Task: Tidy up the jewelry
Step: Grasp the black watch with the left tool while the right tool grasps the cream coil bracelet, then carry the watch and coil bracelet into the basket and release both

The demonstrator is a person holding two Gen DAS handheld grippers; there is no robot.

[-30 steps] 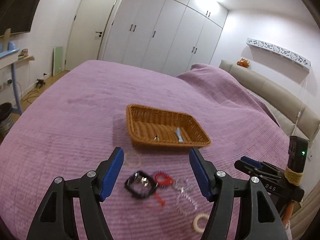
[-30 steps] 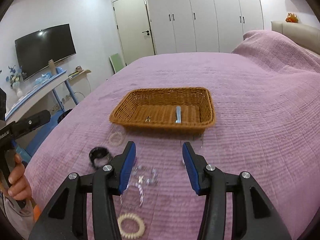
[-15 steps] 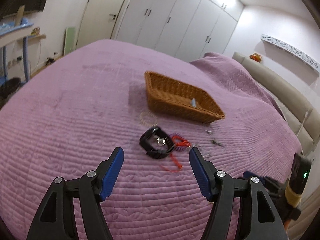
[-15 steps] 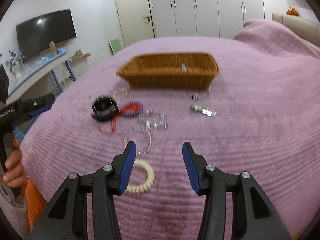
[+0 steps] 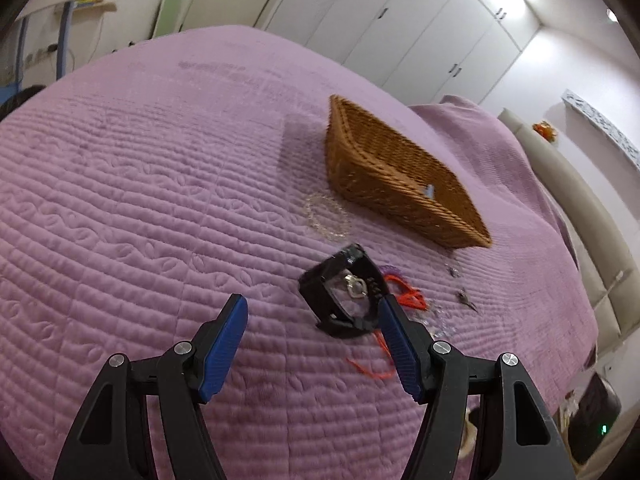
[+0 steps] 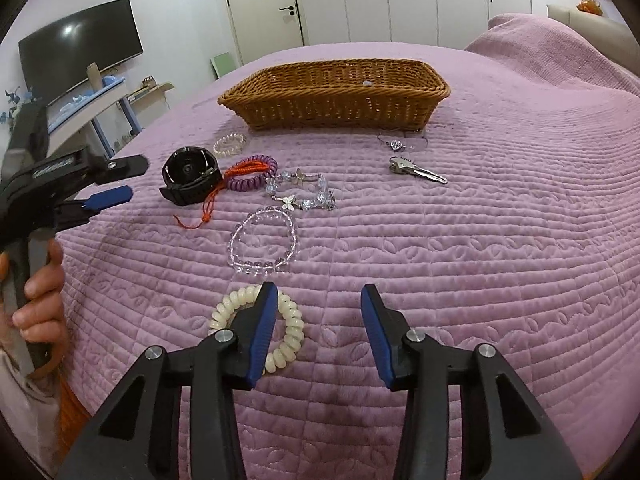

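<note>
Grippers low over the jewelry on the bed

Left gripper, seen from the right wrist camera, comes in at the far left edge, held by a hand on its grip. Its jaws stand apart and empty, with the black watch just beyond the blue pads. In its own view the left gripper has the black watch close against the inner side of the pad nearer the basket, though the pads do not press on it.

Moving rightward across the purple bedspread, an orange cord trails from beside the watch, touching a purple coil band. Behind them, near the basket's left corner, lies a small pale bracelet. Next comes a butterfly bead bracelet, and in front of it a clear bead bracelet lying flat as an open ring.

Nearest the camera sits a cream coil band (partly hidden under the right gripper's left finger). The right gripper has its jaws parted with nothing between them; they have just been closing somewhat.

Further back stands the wicker basket, well apart from both grippers. To its right front lie a thin crystal chain and a silver clip.
</note>
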